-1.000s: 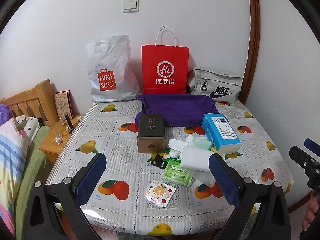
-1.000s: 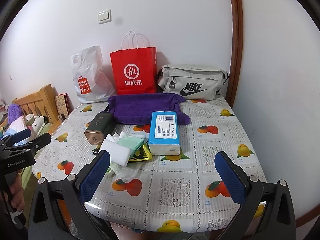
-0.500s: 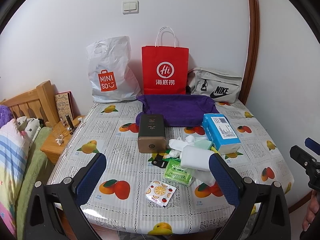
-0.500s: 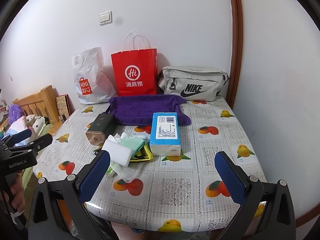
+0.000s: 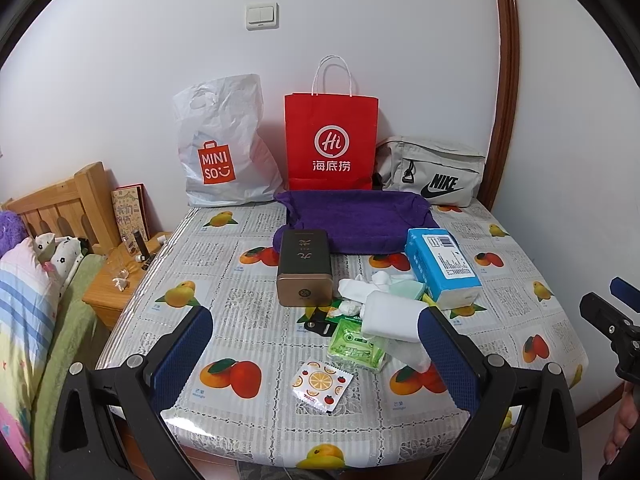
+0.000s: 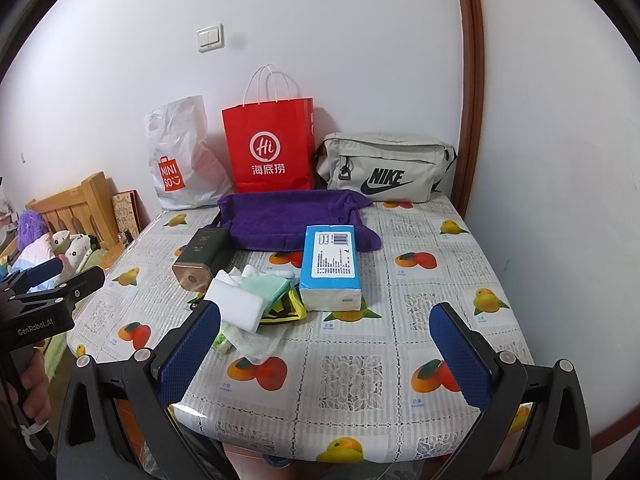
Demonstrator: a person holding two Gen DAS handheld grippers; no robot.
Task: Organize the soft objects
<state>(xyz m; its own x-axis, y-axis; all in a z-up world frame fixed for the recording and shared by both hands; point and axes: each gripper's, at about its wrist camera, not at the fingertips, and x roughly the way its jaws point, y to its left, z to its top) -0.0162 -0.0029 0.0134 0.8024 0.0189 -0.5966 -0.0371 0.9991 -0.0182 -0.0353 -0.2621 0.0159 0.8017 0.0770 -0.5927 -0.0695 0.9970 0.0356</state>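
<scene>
A purple towel [image 5: 356, 218] [image 6: 288, 216] lies at the back of the table. In front of it sit a blue tissue pack [image 5: 442, 266] [image 6: 330, 266], a white sponge block [image 5: 390, 316] [image 6: 236, 302], a pale green cloth [image 6: 266, 286], white socks [image 5: 356, 286] and a green wipes packet [image 5: 354, 344]. My left gripper [image 5: 314, 354] hovers open over the table's near edge, short of the pile. My right gripper [image 6: 326, 354] is open too, near the front right, holding nothing.
A dark gold-ended box [image 5: 305, 268] lies left of the pile, a fruit-print sachet [image 5: 322, 384] near the front. A white Miniso bag [image 5: 222, 148], red paper bag [image 5: 331, 140] and grey Nike bag [image 5: 434, 176] line the wall. A bed [image 5: 24, 292] and nightstand stand left.
Both grippers have drifted slightly, so the scene sits a touch lower in each view. Nothing on the table has moved and both stay open.
</scene>
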